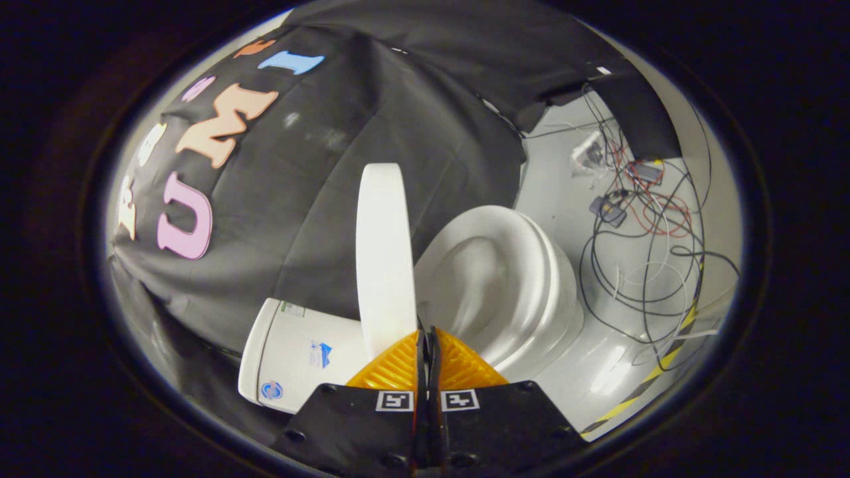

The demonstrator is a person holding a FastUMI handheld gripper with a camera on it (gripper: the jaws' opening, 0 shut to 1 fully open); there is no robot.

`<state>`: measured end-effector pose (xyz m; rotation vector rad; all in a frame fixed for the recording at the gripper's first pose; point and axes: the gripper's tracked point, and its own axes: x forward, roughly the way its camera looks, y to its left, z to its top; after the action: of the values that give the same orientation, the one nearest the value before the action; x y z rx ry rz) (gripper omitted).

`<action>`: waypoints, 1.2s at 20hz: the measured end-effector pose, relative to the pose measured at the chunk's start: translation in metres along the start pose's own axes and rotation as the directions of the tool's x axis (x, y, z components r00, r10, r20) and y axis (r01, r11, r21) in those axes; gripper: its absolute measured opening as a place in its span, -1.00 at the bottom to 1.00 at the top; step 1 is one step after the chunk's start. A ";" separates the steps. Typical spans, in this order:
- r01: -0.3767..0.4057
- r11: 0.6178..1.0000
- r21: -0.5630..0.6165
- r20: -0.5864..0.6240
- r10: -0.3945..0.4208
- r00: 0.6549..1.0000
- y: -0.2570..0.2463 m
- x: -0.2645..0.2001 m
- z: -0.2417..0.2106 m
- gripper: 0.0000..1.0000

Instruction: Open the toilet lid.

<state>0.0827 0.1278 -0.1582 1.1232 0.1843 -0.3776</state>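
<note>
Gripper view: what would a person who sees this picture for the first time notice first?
The white toilet lid stands raised on edge just ahead of the orange fingers, which are closed together at its near edge. Beside the lid lies the open toilet bowl, with the white tank on the lid's other side. Beyond the bowl, loose black and red wires sprawl over the grey floor.

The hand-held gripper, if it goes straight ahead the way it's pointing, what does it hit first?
Most likely the raised toilet lid: its edge stands just ahead of the hand-held gripper, whose orange fingers are closed together. The open bowl lies beside that line. Depth is unclear.
</note>
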 end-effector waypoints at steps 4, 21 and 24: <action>0.033 0.995 -0.090 0.020 -0.031 0.999 0.021 -0.007 -0.001 -0.98; 0.064 0.925 -0.374 0.052 -0.048 0.998 0.089 -0.025 -0.008 -0.98; 0.042 0.919 -0.392 0.067 -0.017 0.998 0.105 -0.028 -0.011 -0.98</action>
<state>0.0978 0.1837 -0.0649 0.7102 0.2114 -0.3816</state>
